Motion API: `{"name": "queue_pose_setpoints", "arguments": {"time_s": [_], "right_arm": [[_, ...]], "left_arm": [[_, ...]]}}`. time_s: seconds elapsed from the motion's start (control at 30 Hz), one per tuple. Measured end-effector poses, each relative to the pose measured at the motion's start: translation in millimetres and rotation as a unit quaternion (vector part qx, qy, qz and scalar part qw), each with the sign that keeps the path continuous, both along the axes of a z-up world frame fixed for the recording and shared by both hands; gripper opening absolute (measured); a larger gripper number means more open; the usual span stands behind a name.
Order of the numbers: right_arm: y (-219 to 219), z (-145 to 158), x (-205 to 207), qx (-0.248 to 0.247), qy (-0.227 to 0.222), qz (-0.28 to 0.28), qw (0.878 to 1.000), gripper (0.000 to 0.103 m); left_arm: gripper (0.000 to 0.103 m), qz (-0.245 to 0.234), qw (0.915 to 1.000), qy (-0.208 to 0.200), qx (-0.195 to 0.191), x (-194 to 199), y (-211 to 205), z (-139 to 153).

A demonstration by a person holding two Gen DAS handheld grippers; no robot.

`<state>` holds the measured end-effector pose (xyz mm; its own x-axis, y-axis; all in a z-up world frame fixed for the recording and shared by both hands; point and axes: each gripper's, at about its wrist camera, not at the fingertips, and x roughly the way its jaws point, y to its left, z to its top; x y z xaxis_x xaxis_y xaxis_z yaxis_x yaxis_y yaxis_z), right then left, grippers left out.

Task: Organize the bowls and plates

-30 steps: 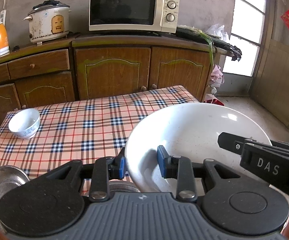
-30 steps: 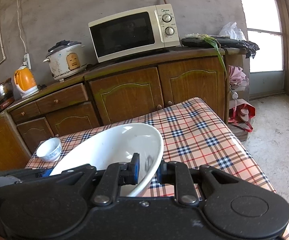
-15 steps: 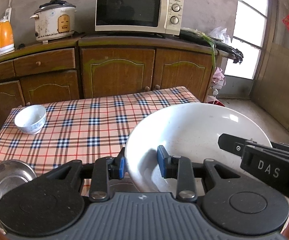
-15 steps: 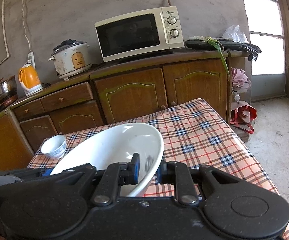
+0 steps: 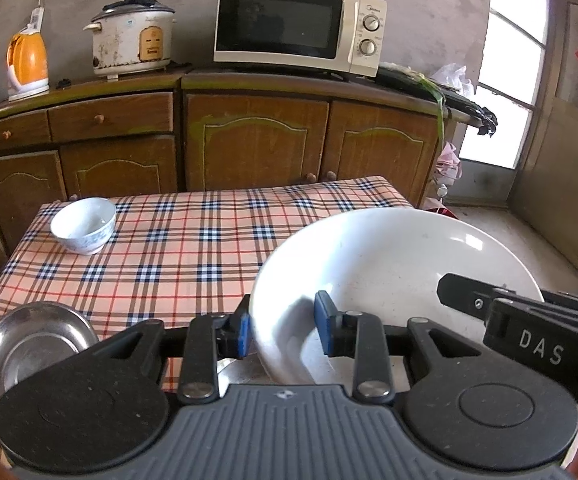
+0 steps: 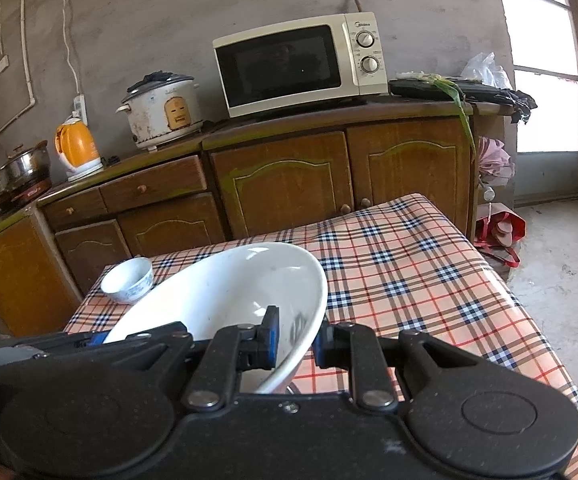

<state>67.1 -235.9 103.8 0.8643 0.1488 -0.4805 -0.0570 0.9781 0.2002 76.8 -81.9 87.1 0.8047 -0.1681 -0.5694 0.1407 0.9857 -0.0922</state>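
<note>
A large white bowl [image 5: 393, 272] hangs above the near part of the checked table, held from both sides. My left gripper [image 5: 285, 330] is shut on its left rim, one blue pad inside and one outside. My right gripper [image 6: 295, 342] is shut on the opposite rim of the white bowl [image 6: 225, 292]; its black body also shows in the left wrist view. A small white and blue bowl [image 5: 83, 225] stands at the table's far left. A steel bowl [image 5: 29, 346] sits at the near left, and another steel rim [image 5: 235, 372] peeks from under the white bowl.
The checked tablecloth [image 5: 193, 248] covers the table. Behind it runs a wooden cabinet [image 5: 249, 148] bearing a microwave [image 5: 297, 28], a rice cooker [image 5: 131, 38] and an orange kettle [image 5: 27, 60]. A door and bare floor [image 5: 529, 236] lie to the right.
Both grippers and the white bowl have shifted together sideways; the cabinet and small bowl slid right in both views. The grip on the bowl is unchanged.
</note>
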Motion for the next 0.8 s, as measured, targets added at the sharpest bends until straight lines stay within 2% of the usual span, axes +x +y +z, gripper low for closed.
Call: {"name": "queue_pose_setpoints", "arguments": {"time_s": [0.8], "right_arm": [[21, -21, -9, -0.002, 0.018, 0.022, 1.000, 0.023]], "left_arm": [[0.031, 0.019, 0.9997, 0.013, 0.006, -11, 20, -15]]}}
